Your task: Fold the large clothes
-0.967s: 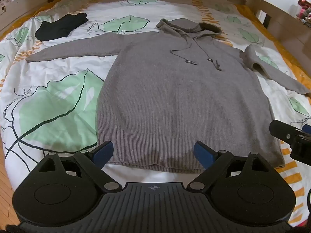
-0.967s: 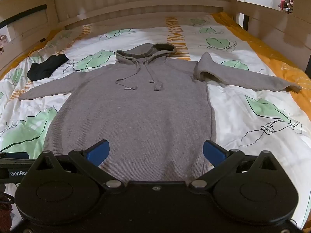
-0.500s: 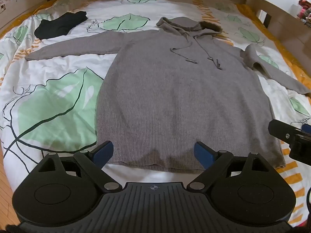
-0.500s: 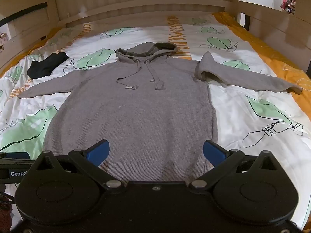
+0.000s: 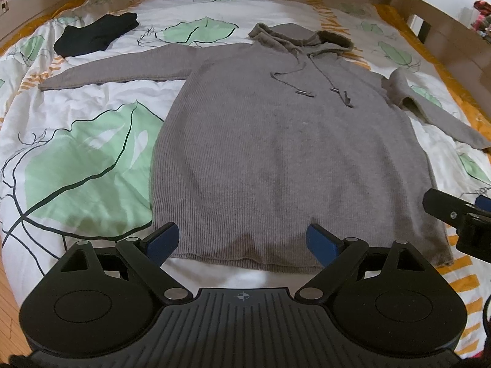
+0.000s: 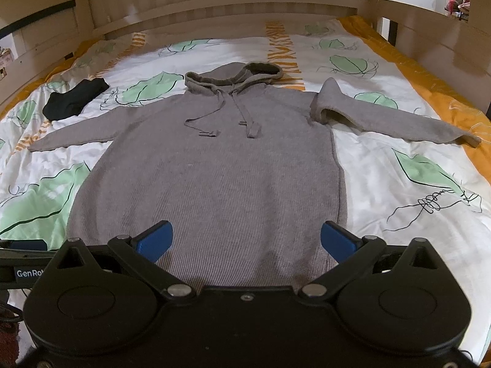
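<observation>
Blue-padded fingers (image 5: 162,240) of left gripper (image 5: 241,240) spread wide, empty, above hem of long grey knitted hooded sweater (image 5: 288,159). Right gripper (image 6: 247,237) likewise spread, empty, over the same hem. Sweater flat, face up, sleeves out, on leaf-printed white bed cover (image 5: 79,165). Folded black cloth (image 5: 95,33) beyond sweater's left sleeve.

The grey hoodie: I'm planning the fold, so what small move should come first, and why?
Probably lower both open grippers, left and right, onto the hem. The grey hoodie lies flat on the bed, sleeves spread, nothing gripped yet.
</observation>
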Demonstrator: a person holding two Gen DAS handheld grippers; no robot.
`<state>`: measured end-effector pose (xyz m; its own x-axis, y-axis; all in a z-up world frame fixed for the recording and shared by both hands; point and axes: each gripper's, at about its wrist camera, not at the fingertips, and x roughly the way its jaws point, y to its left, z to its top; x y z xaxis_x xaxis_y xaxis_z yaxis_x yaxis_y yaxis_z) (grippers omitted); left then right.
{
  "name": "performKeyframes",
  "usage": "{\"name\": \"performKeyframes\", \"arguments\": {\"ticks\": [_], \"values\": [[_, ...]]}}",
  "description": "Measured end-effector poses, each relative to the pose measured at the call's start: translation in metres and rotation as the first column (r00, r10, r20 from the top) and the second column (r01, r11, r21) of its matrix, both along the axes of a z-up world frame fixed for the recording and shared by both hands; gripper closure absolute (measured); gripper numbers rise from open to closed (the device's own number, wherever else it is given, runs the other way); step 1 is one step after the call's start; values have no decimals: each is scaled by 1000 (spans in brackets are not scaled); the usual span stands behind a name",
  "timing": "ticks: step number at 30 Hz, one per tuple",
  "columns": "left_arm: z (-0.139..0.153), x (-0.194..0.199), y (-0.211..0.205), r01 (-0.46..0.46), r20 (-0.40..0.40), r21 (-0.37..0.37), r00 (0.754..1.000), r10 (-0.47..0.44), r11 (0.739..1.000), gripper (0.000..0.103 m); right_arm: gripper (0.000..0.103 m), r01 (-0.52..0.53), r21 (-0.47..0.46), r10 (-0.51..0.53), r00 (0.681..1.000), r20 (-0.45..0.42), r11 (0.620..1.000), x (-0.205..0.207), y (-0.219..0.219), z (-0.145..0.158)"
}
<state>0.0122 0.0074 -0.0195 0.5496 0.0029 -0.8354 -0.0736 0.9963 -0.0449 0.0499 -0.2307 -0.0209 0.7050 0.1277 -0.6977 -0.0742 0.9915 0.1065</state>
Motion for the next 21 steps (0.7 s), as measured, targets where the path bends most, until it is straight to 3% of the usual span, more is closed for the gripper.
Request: {"name": "performKeyframes", "arguments": {"ticks": [15,21], "values": [[4,39,37,-35,129,-130,990,52,991,13,1,-42,32,37,990,138,999,29,5,6],[1,76,71,38,202,-243,979,12,969,12,1,-54,95,39,986,160,994,67,8,5]]}}
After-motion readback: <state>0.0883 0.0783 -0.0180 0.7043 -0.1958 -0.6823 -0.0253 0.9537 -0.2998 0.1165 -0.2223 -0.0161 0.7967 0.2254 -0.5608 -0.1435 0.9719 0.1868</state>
